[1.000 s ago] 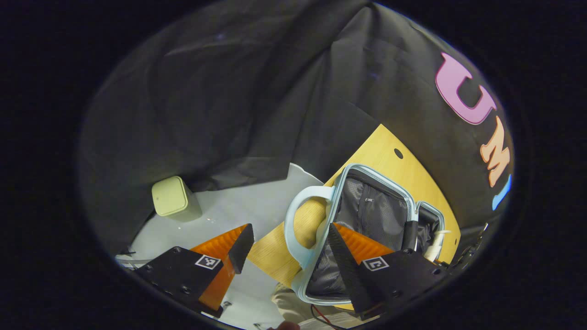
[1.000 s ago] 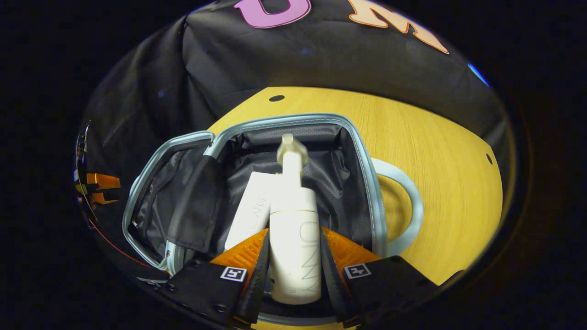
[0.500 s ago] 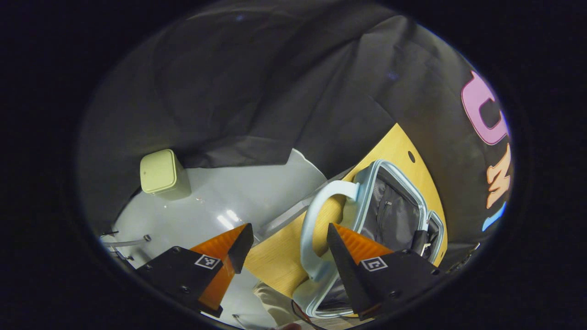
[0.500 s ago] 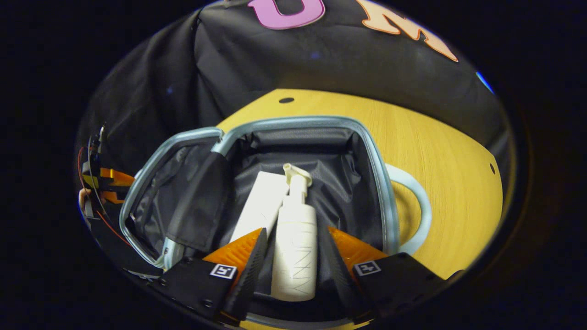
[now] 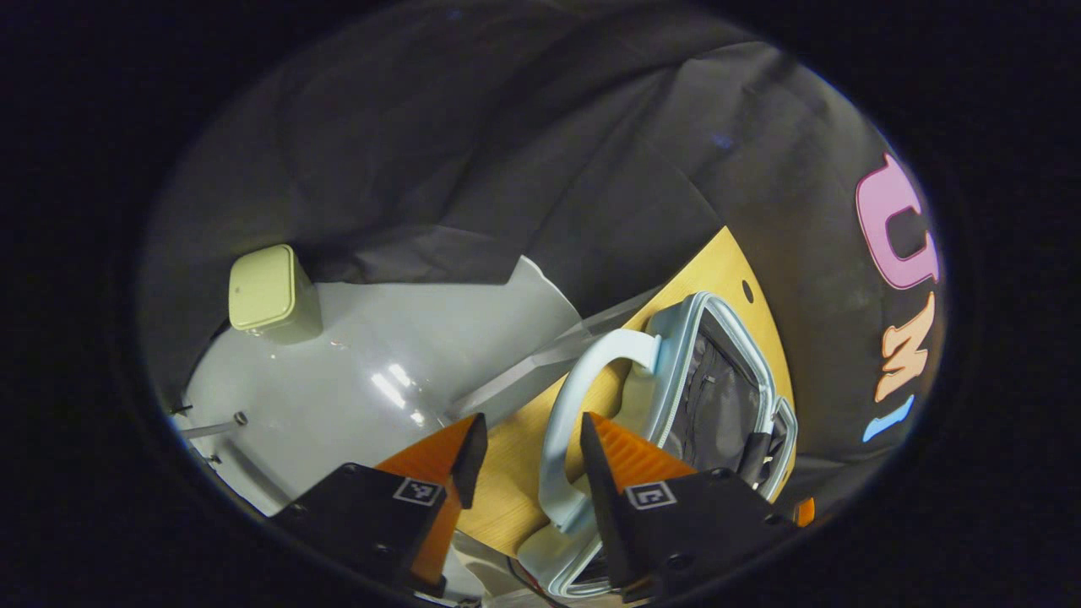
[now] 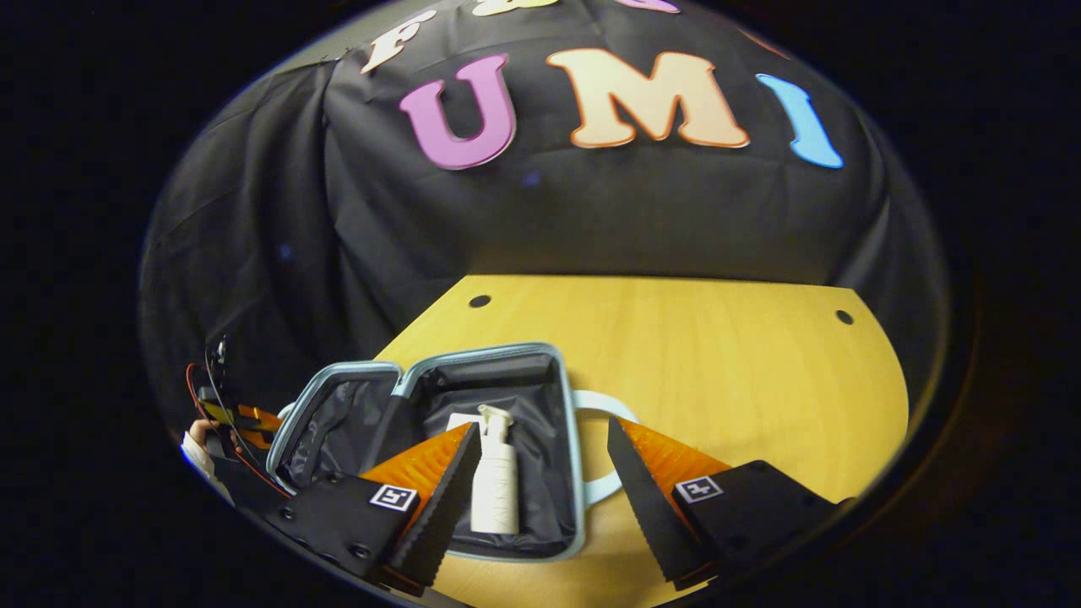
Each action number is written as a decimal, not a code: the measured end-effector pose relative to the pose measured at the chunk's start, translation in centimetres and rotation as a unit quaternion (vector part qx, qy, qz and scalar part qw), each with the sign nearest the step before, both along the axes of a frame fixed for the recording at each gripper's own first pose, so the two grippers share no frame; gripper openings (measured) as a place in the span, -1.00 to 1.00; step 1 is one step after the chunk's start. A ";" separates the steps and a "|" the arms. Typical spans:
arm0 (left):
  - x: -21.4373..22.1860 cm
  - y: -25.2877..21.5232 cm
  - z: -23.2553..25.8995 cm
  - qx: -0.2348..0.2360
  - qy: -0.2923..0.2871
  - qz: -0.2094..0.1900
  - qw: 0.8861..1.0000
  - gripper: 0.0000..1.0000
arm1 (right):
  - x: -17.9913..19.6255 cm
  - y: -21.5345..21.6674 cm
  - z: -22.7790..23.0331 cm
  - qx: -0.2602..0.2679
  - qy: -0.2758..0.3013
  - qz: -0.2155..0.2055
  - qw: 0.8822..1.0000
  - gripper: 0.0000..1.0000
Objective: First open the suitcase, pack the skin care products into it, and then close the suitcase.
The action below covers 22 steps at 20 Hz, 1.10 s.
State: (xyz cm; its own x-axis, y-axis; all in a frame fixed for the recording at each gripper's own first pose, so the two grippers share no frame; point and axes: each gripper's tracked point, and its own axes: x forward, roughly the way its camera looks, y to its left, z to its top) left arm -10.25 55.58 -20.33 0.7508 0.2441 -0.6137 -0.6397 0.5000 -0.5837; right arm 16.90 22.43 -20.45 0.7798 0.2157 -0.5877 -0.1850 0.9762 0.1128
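Note:
The light blue suitcase lies open on the wooden table, its lid folded out to the left. In its dark lined base lies a white pump bottle, with a second white product beside it. My right gripper hovers open above and in front of the case, holding nothing. In the left gripper view the suitcase appears side-on. Its curved handle sits in line with the gap of my open left gripper; whether a finger touches it I cannot tell.
A pale green bin stands on the grey floor by the black cloth wall. The table's left edge runs just past the suitcase. Far left in the right gripper view, a hand holds the left gripper.
My right gripper let go of the pump bottle in the suitcase, opened and pulled back and up. My left gripper swung toward the handle and its fingers narrowed a little.

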 end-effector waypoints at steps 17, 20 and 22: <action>-1.2 -2.0 9.5 0.034 -0.141 -0.042 0.989 -0.96 | -4.8 -8.3 1.1 -0.019 0.014 -0.069 0.997 0.89; -0.8 -4.7 13.8 0.063 -0.152 -0.063 0.984 -0.96 | -4.4 -8.6 1.2 -0.010 0.015 -0.067 0.998 0.88; -0.5 -6.2 16.0 0.089 -0.150 -0.075 0.982 -0.96 | -4.2 -8.8 1.2 -0.006 0.016 -0.065 0.998 0.89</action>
